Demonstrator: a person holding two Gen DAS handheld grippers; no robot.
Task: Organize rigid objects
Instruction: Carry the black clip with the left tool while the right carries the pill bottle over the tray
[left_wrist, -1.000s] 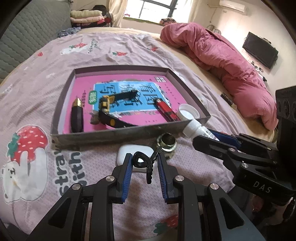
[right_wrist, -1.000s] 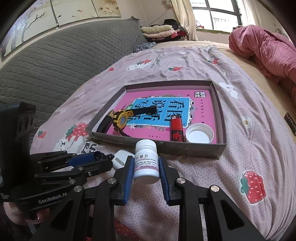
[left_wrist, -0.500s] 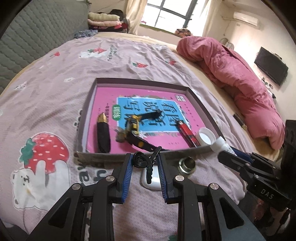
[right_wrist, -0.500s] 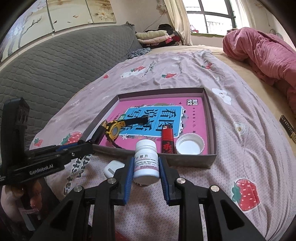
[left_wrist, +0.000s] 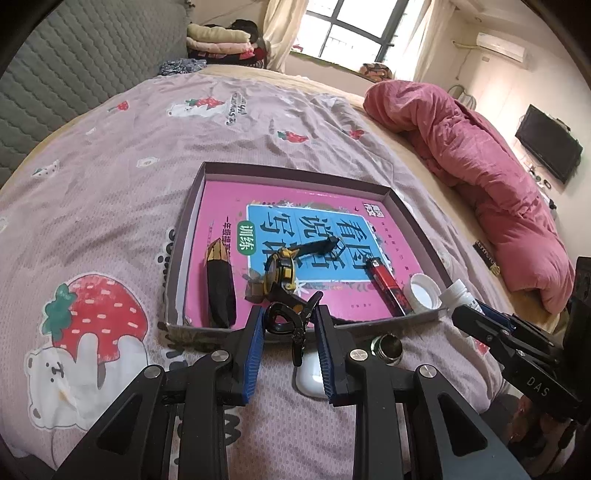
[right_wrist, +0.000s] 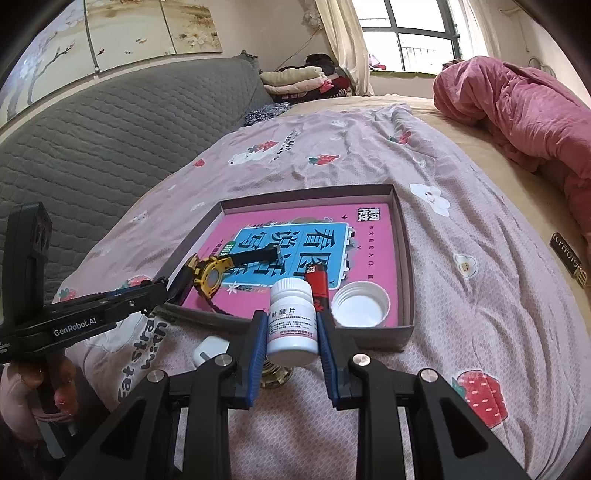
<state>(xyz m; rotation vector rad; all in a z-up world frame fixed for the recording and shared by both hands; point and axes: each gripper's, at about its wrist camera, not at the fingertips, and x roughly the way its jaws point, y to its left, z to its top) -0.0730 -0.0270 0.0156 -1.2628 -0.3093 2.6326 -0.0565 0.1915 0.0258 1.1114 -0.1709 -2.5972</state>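
Two items are carried at lower centre: a black clip (left_wrist: 291, 325) clenched in the left gripper (left_wrist: 290, 347), a white bottle (right_wrist: 292, 320) in the right gripper (right_wrist: 291, 343). Four items are already boxed in the tray (left_wrist: 295, 173); an earbud case (left_wrist: 308, 376) and a small jar (left_wrist: 386, 345) are left outside.

On the bed (left_wrist: 110, 155) lies a tray (left_wrist: 295, 173); inside, left to right: folded umbrella (left_wrist: 220, 291), watch (left_wrist: 280, 266), lighter (left_wrist: 388, 282), cap (left_wrist: 423, 291). Before the tray's near wall sit an earbud case (left_wrist: 308, 376) and a small jar (left_wrist: 386, 345)
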